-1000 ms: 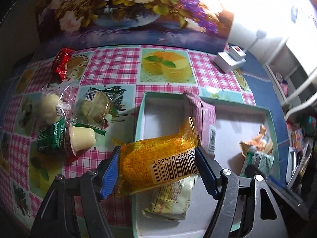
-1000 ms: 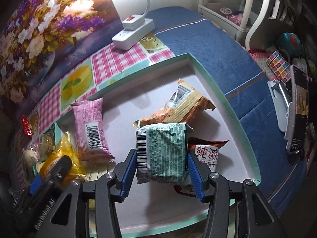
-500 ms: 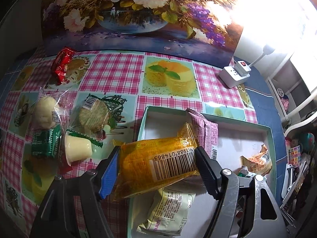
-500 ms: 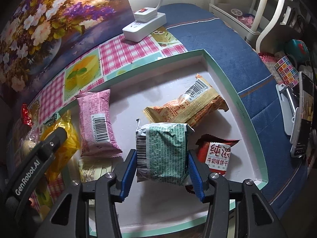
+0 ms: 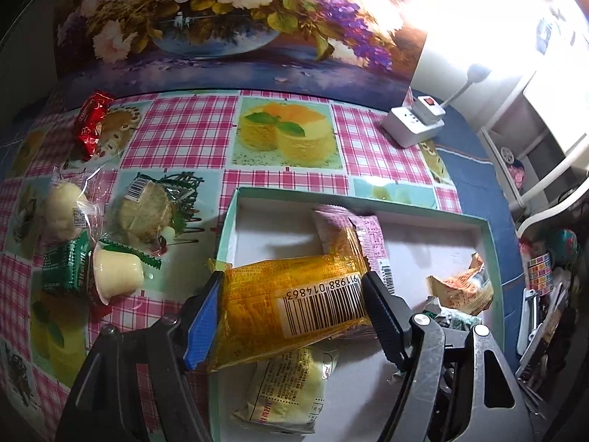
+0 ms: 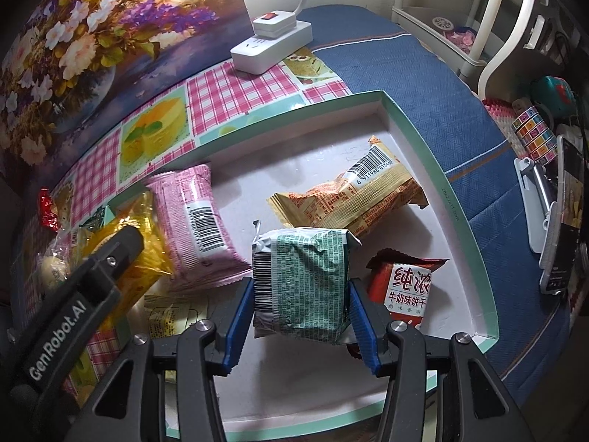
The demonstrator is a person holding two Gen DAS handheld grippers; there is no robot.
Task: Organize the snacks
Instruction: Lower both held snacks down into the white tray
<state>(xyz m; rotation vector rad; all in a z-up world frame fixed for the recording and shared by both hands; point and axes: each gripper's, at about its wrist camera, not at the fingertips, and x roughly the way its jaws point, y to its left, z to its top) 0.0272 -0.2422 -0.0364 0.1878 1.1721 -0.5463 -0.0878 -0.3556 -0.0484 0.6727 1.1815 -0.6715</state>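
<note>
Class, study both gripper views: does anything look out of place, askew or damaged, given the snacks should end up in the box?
Nothing looks damaged or spilled. Several snacks, including the red wrapper and the pudding cup, lie on the checked cloth outside the box. Inside, the pink packet and tan packet lie at differing angles.
</note>
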